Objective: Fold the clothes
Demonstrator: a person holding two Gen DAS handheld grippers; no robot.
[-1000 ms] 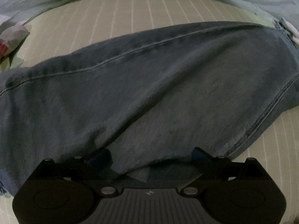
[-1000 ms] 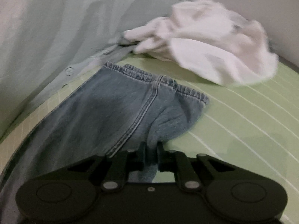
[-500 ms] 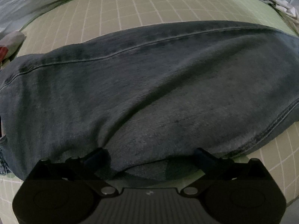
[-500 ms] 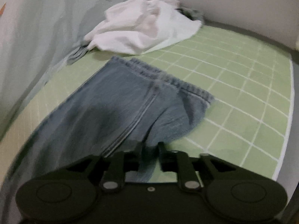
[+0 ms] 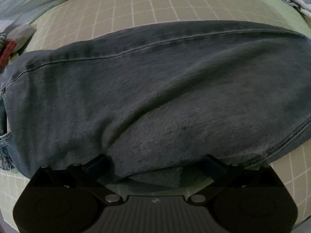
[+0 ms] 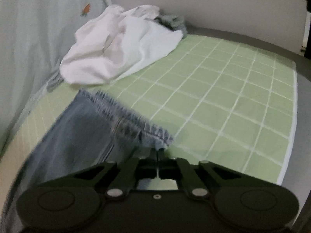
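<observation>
**Mia:** Where are the jeans (image 5: pixel 155 89)?

**Tom:** They lie long across the green mat (image 6: pixel 223 101). The left tongs (image 5: pixel 155 162) sit at the near edge of the leg. Their two fingers stand wide apart, and the cloth bulges between them. They do not pinch it.

**Mia:** And the right tongs (image 6: pixel 157 155)?

**Tom:** Those are squeezed nearly together. The fringed hem (image 6: pixel 136 122) of the jeans sits right at the tips, and it looks like they hold a corner of it (the picture is blurry there, so this is a best guess).

**Mia:** So what is the person doing?

**Tom:** It looks like the hem end is being lifted to bring it over the rest of the leg. One picture cannot say how many folds are made.

**Mia:** How should it be done well?

**Tom:** The right tongs should stay tight, since denim is heavy and can slip. The hem should go up and over slowly, so the edges line up. The left tongs could press or pinch the middle so the jeans do not slide on the mat.

**Mia:** Is anything in the way?

**Tom:** A white cloth (image 6: pixel 120 48) lies in a heap at the far end, near the hem, with a grey thing (image 6: pixel 173 21) behind it. A pale curtain (image 6: pixel 29 38) hangs along one side. In the left view some folded things (image 5: pixel 17 36) sit by the other end of the jeans. The hem should stay clear of the white heap.
</observation>
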